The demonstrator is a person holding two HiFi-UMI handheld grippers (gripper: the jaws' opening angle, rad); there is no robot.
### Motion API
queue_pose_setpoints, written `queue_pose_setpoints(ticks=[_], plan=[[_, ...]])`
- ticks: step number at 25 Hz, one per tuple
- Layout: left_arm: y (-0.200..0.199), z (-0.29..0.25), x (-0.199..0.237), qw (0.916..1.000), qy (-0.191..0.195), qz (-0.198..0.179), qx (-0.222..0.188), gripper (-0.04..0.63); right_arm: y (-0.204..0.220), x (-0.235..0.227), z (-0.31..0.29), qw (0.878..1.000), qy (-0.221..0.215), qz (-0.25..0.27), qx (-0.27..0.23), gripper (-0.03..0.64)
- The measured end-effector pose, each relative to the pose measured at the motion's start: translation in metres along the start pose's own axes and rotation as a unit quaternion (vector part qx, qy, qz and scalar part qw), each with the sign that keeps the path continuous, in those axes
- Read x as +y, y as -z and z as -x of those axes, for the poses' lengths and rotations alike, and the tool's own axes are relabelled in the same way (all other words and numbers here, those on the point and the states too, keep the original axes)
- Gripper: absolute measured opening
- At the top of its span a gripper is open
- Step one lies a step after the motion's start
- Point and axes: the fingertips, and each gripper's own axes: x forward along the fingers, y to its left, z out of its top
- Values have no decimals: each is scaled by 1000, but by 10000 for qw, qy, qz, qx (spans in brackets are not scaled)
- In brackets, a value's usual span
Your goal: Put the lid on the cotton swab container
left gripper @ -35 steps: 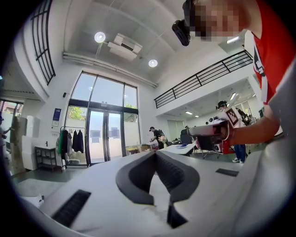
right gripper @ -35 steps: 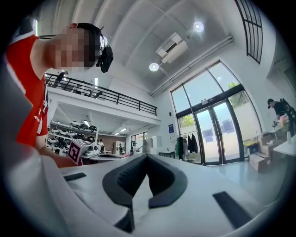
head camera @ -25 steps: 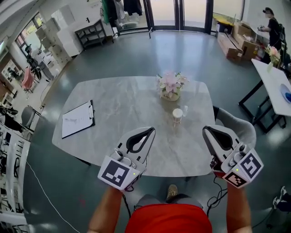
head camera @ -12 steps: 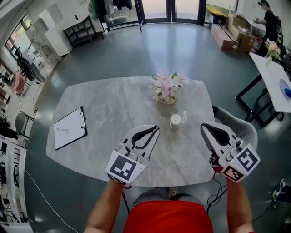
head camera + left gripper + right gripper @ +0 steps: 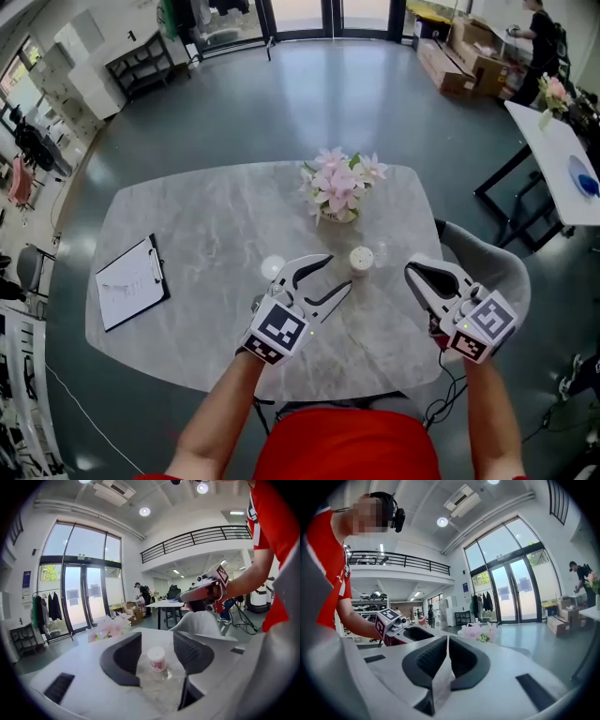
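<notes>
Plainly upright, the cotton swab container (image 5: 156, 658) stands beyond the left gripper's (image 5: 337, 273) parted jaws; right gripper's (image 5: 446, 644) jaws touch.

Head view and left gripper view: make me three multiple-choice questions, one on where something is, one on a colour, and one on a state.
1. Where on the table does the clipboard lie?
A. in the middle
B. at the right side
C. at the left side

2. What colour are the flowers?
A. blue
B. pink and white
C. orange

3. How do the jaws of the left claw stand?
A. apart, on nothing
B. pressed together
C. clamped on a pen

Answers:
1 C: the head view shows it near the table's left edge, far from everything else.
2 B: the blooms are pale pink and white, with some green leaves.
3 A: the left gripper view shows a wide gap between the jaws, with the cotton swab container standing on the table beyond it, untouched.
</notes>
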Motion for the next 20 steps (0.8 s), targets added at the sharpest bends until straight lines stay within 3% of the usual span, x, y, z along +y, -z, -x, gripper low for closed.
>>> queue_pose_setpoints(ticks=[4,11,16,20], plan=[[25,-20,-1,9992,238,70,314,284,19,-10,-14,9992,-211,24,328,85],[69,-54,0,9954,451,235,808,336,59,-24,-38,9918,-724,238,1023,231],[104,-75,-2,9894,662,263,1269,350,93,-35,-53,9799,-989,526,1650,291],[113,-87,-2,9872,810,266,1344,350,108,-40,-63,9677,-1352,832,1957,313]])
